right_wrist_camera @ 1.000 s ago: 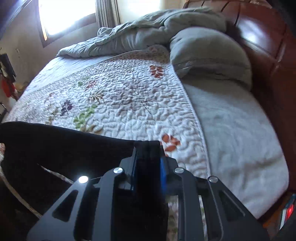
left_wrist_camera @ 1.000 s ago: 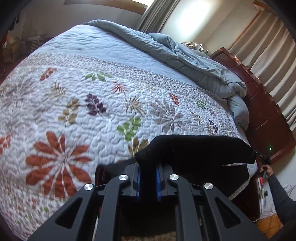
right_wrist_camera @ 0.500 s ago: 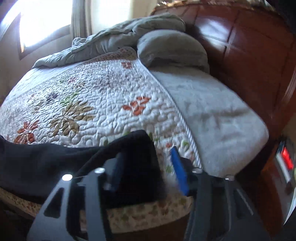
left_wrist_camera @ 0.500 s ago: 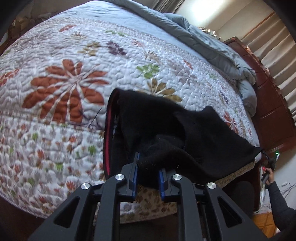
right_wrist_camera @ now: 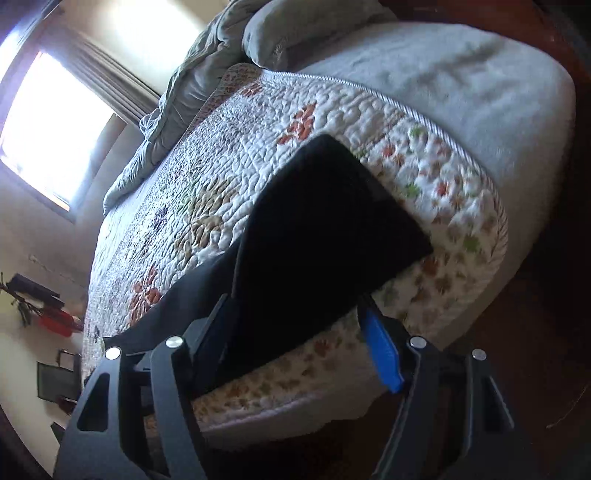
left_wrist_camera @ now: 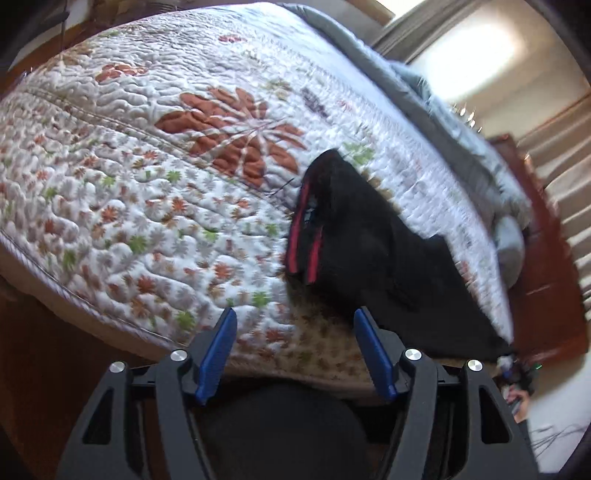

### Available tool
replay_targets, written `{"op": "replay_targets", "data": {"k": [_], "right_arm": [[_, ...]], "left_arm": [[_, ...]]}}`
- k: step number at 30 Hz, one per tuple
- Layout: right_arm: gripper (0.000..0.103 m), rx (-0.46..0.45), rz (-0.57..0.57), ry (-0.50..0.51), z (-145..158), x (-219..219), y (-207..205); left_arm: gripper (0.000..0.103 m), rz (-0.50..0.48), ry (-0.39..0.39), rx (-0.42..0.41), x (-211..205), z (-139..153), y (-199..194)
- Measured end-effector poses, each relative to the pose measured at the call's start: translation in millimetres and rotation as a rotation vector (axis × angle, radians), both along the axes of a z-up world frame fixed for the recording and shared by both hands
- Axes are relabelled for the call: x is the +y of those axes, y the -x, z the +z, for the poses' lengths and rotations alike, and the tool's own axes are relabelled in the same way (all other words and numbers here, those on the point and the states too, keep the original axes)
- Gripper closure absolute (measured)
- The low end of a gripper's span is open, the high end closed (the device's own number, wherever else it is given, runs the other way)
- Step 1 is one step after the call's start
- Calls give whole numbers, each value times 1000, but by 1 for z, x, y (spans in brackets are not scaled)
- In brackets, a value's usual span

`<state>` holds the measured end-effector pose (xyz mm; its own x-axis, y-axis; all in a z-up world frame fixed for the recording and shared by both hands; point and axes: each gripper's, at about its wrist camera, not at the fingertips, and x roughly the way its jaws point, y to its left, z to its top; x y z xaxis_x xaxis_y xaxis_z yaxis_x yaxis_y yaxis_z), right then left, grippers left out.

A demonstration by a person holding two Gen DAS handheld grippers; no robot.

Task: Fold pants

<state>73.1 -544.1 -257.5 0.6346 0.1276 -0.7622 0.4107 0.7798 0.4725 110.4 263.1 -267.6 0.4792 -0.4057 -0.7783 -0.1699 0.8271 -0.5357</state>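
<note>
Black pants (left_wrist_camera: pixel 373 251) with red stripes at the waistband lie folded along the near edge of the floral quilt (left_wrist_camera: pixel 155 184). They also show in the right wrist view (right_wrist_camera: pixel 317 229), draped over the bed's edge. My left gripper (left_wrist_camera: pixel 293 325) is open and empty, just off the bed's edge, below the waistband end. My right gripper (right_wrist_camera: pixel 295 314) is open, with the pants' near edge lying between its blue fingers (right_wrist_camera: pixel 380 350); I cannot tell whether they touch the cloth.
A grey duvet (left_wrist_camera: pixel 424 92) is bunched along the far side of the bed. A grey pillow (right_wrist_camera: pixel 303 29) and grey sheet (right_wrist_camera: pixel 461 85) lie by the dark wooden headboard (left_wrist_camera: pixel 546 258). A window (right_wrist_camera: pixel 48 122) lights the far wall. Dark floor lies below the bed's edge.
Both grippers have let go of the pants and opened. The pants now lie on the quilt's edge, and both grippers have pulled back from the bed.
</note>
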Motion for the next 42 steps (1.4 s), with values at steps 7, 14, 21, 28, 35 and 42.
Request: {"op": "replay_targets", "data": {"k": [7,14,21,28,35,42], "right_arm": [[30,-151,-121,-282,-2,-8,33],[20,-216,-213,-370,15,-26,21],[92,-123,-233,-308,25,-43,-31],[98,-343,-172,-161,76,-37,-19],[82,-137,-300,-376,-46,-67,10],[55,-195,-277,-459,-40,-49,20]], "left_arm": [[26,-60,18,5,-39,-7,-30],[62,-119,-73,168,-68,-38,-55],[73,-111,-120,203,-81,-44,-60],[73,-104,-95,143,-78,-51,-59],[72,-93,-47,137,-68,-53,-56],[70,-84,-67,138,-78,-51,-64]]}}
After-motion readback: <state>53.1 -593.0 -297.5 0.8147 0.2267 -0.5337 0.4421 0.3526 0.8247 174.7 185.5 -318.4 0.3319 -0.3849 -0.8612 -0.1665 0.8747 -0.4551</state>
